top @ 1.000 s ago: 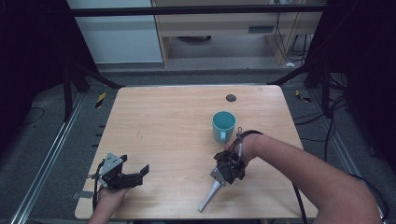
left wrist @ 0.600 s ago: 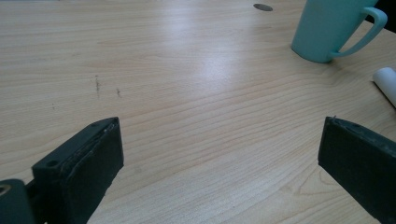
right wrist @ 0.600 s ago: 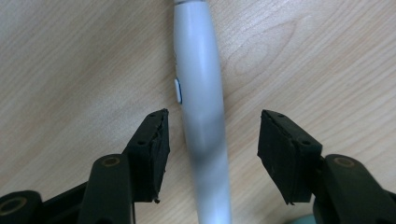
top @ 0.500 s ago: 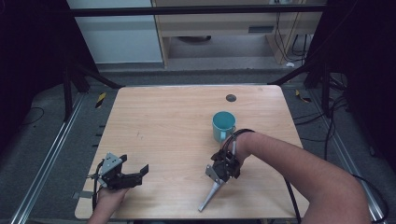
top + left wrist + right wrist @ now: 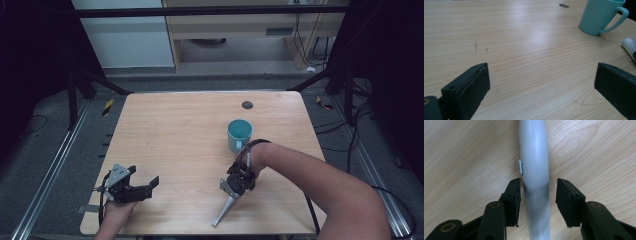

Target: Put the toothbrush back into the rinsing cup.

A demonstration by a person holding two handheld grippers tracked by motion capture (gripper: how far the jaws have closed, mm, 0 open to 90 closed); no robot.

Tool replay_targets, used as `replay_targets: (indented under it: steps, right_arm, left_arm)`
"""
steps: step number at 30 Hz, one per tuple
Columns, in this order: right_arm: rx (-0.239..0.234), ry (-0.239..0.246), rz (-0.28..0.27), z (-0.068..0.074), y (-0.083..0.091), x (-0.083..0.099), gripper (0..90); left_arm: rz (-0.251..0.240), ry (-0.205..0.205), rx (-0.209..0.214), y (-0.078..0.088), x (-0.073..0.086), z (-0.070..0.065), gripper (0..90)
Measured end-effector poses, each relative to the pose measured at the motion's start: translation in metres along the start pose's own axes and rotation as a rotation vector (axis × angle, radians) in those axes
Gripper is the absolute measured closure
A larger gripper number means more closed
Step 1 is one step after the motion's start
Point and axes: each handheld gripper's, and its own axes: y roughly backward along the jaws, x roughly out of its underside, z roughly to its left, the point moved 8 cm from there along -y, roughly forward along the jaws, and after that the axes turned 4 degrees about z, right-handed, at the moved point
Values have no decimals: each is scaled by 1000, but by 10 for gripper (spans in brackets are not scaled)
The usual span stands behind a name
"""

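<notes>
A long grey-white tube lies on the wooden table, pointing toward the near edge. My right gripper is lowered over its upper end. In the right gripper view the tube runs between the jaws of this open gripper; the left pad is at the tube's side and a small gap remains on the right. A teal mug stands upright just beyond the right wrist. My left gripper rests open at the table's near left, with nothing between its jaws; the mug and the tube's end lie ahead of it.
A small dark round mark sits in the tabletop behind the mug. Bare wood spreads across the left and middle of the table. Black frame legs, cables and a cabinet stand on the floor beyond the far edge.
My right gripper has shifted slightly left and toward the near edge, settling over the tube. The tube, the mug and the left gripper have stayed put.
</notes>
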Motion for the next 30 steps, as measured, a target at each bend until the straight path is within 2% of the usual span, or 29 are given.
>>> replay_targets:
  steps: [11,30]
  right_arm:
    - [1,-7,34,3,-6,3,626]
    - [-21,-16,56,5,-9,1,661]
  left_arm:
    - [-1,11,3,0,0,1,0]
    - [-1,18,5,1,0,2,0]
